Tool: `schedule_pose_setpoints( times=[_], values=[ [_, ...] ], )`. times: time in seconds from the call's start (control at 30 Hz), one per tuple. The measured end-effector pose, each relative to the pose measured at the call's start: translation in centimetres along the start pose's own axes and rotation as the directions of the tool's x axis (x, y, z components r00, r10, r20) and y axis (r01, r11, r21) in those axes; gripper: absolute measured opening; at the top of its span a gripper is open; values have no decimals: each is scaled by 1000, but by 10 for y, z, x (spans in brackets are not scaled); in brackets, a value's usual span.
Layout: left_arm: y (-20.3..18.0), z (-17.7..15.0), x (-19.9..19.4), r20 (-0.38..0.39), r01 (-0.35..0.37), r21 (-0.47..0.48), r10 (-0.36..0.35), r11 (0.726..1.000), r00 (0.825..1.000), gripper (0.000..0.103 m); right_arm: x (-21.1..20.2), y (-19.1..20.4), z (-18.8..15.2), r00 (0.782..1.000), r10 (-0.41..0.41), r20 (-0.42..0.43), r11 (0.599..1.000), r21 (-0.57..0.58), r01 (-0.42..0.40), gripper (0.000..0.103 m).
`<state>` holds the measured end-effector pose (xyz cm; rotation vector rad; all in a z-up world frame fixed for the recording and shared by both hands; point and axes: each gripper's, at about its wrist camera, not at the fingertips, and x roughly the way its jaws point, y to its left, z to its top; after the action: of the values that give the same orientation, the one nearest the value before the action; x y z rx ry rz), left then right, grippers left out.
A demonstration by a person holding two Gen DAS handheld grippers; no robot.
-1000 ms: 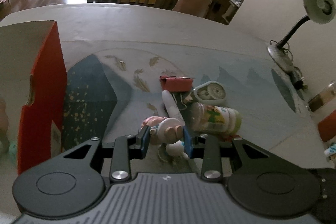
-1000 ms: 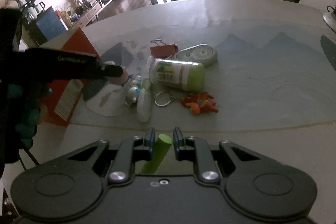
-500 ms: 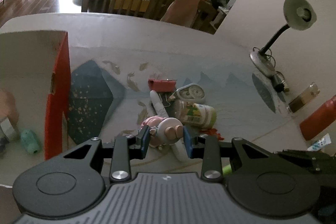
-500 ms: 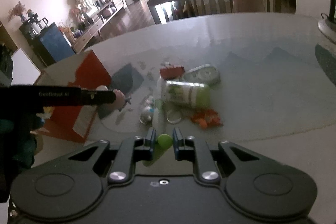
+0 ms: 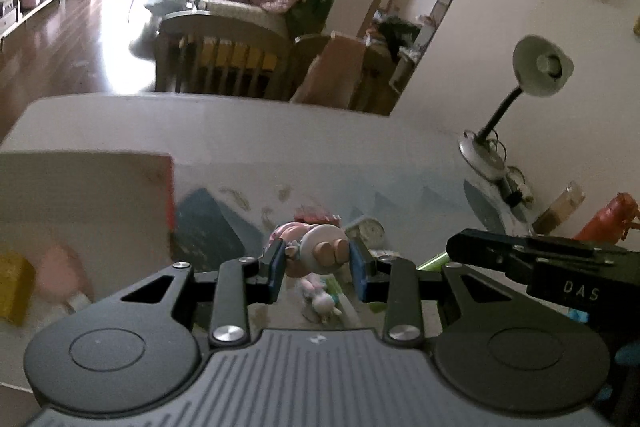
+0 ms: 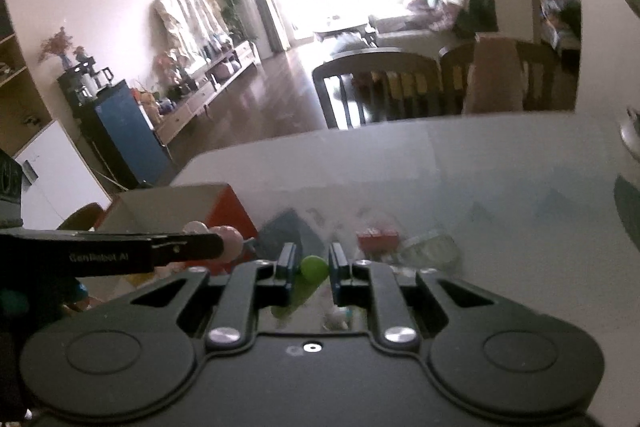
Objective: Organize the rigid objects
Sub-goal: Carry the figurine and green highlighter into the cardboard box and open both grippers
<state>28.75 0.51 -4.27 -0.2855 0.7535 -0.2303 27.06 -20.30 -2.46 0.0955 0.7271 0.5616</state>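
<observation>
My left gripper [image 5: 318, 265] is shut on a pink and white toy figure [image 5: 316, 253] and holds it high above the table. My right gripper [image 6: 312, 267] is shut on a green stick [image 6: 310, 275] and also holds it up in the air. The right gripper shows at the right of the left wrist view [image 5: 532, 259]. The left gripper with the figure shows at the left of the right wrist view [image 6: 160, 251]. An open red cardboard box [image 5: 80, 211] stands at the left; a yellow block [image 5: 14, 281] and a pink object [image 5: 60, 273] lie inside it.
Loose items stay on the patterned mat: a red binder clip [image 6: 378, 237], a round tape case [image 5: 370, 229], a small white toy [image 5: 324, 301]. A desk lamp [image 5: 516, 99] and an orange bottle [image 5: 608, 219] stand at the right. Chairs [image 5: 224, 57] stand behind the table.
Both grippers have risen well above the table with their loads. The views have tilted up toward the room. The left gripper has shifted toward the box side.
</observation>
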Motion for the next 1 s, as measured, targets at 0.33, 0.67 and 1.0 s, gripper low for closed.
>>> schedule_pose_setpoints(
  times=[0.33, 0.67, 1.0],
  values=[
    [52, 11, -46, 50, -60, 1, 60, 998, 997, 33, 29, 72, 28, 997, 74, 5, 994, -80, -74, 16],
    [130, 6, -74, 51, -147, -51, 149, 988, 987, 33, 83, 146, 23, 991, 107, -77, 981, -153, -118, 16],
    [199, -7, -71, 7, -213, -88, 214, 973, 977, 33, 135, 187, -4, 972, 81, -220, 976, -182, -123, 16]
  ],
)
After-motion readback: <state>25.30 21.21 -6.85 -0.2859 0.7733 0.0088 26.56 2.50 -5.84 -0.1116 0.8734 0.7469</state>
